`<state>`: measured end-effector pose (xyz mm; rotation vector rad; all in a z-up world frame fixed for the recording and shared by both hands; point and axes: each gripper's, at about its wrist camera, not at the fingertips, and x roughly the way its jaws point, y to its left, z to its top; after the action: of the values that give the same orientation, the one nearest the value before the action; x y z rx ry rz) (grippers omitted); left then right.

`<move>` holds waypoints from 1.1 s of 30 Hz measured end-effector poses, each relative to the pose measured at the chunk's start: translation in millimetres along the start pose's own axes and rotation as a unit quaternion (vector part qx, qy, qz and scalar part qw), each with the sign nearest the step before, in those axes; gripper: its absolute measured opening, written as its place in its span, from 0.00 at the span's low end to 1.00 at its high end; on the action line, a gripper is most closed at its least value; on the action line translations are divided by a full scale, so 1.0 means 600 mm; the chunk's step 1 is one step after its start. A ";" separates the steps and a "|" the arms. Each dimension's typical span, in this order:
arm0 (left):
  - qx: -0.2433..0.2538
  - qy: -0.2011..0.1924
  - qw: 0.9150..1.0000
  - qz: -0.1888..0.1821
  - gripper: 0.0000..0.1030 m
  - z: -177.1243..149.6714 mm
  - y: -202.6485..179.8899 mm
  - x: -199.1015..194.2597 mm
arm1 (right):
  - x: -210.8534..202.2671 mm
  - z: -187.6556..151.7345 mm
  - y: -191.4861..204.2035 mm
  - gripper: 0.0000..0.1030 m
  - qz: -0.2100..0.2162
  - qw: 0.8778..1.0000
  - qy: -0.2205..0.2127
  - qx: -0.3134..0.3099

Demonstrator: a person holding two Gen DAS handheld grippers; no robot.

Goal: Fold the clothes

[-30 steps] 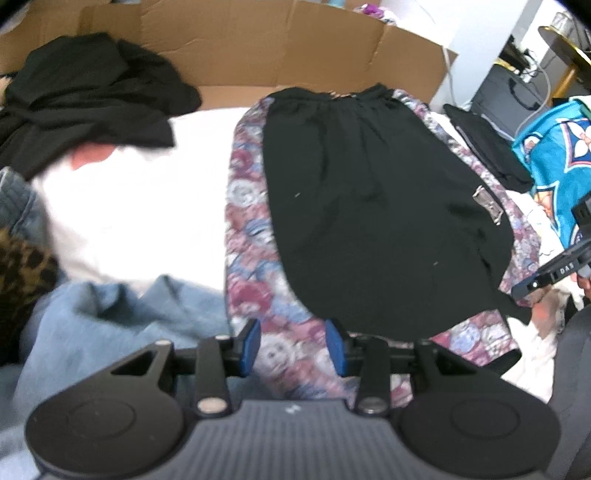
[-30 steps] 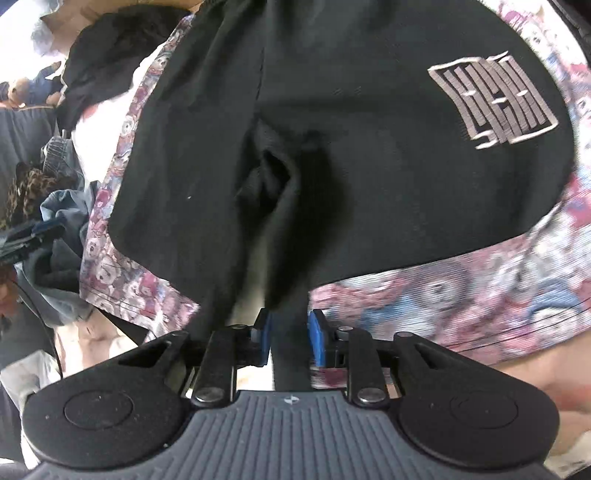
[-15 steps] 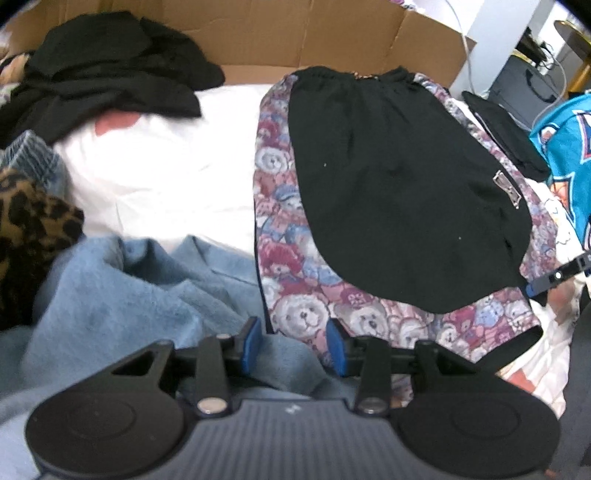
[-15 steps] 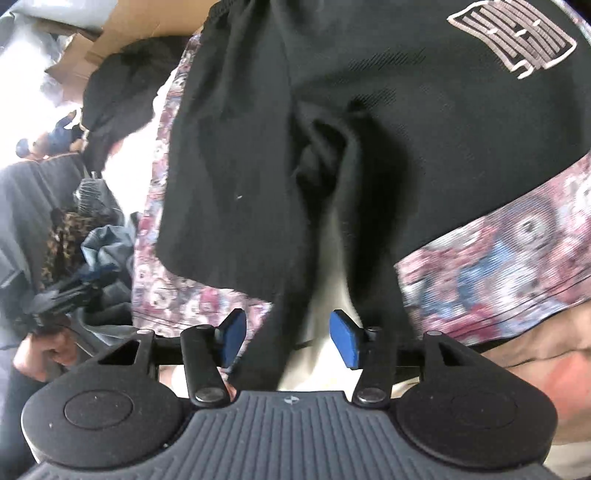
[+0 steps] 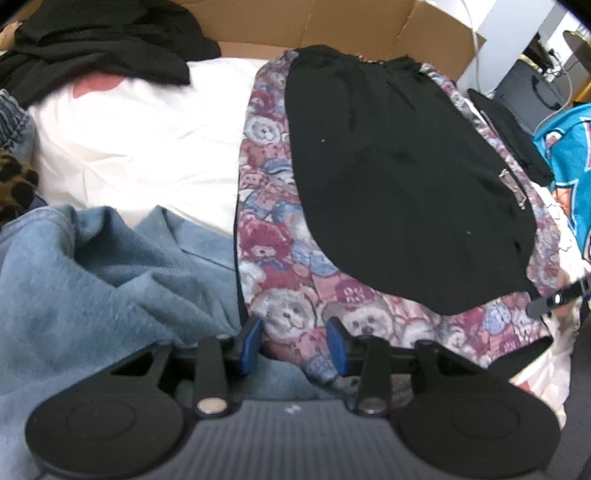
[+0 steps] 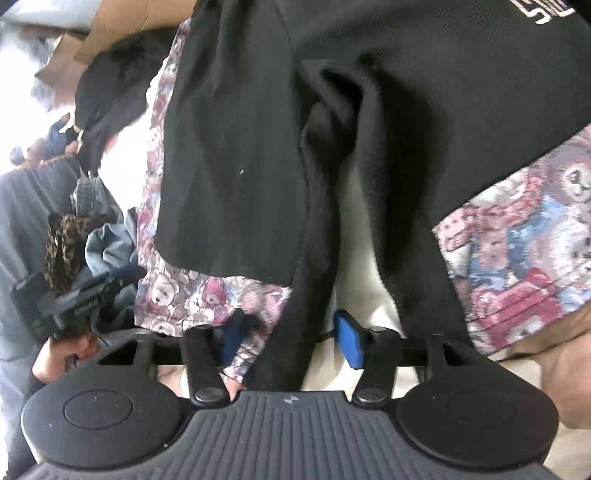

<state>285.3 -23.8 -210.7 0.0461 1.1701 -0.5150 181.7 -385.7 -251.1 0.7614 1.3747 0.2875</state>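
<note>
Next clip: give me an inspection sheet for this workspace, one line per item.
Surface: covered by a white sheet and clothes.
Job's things: black shorts lie flat on a teddy-bear print cloth.
Clutter: blue sweatshirt, black heap, leopard-print piece, turquoise garment.
Grippers: left gripper open, bear cloth's edge between its jaws; right gripper closing around a hanging fold of the shorts, pads not yet pressing.
Cables: white cable by the wall.
Surroundings: cardboard box behind; furniture at far right, blurred.
</note>
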 end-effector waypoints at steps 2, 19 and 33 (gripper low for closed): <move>-0.004 0.003 1.000 0.001 0.41 0.005 0.004 0.007 | -0.006 0.001 0.004 0.02 -0.010 1.000 -0.003 -0.013; -0.019 -0.007 1.000 -0.013 0.49 -0.010 -0.001 -0.001 | -0.082 0.022 -0.054 0.00 -0.033 0.997 -0.067 0.001; -0.022 -0.010 0.993 -0.114 0.54 -0.032 -0.020 -0.013 | -0.084 0.040 -0.063 0.00 -0.034 0.996 -0.084 0.007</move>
<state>261.7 -25.7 -208.5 -0.1322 1.1738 -0.6900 184.8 -451.2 -235.8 0.7314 1.2417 0.1572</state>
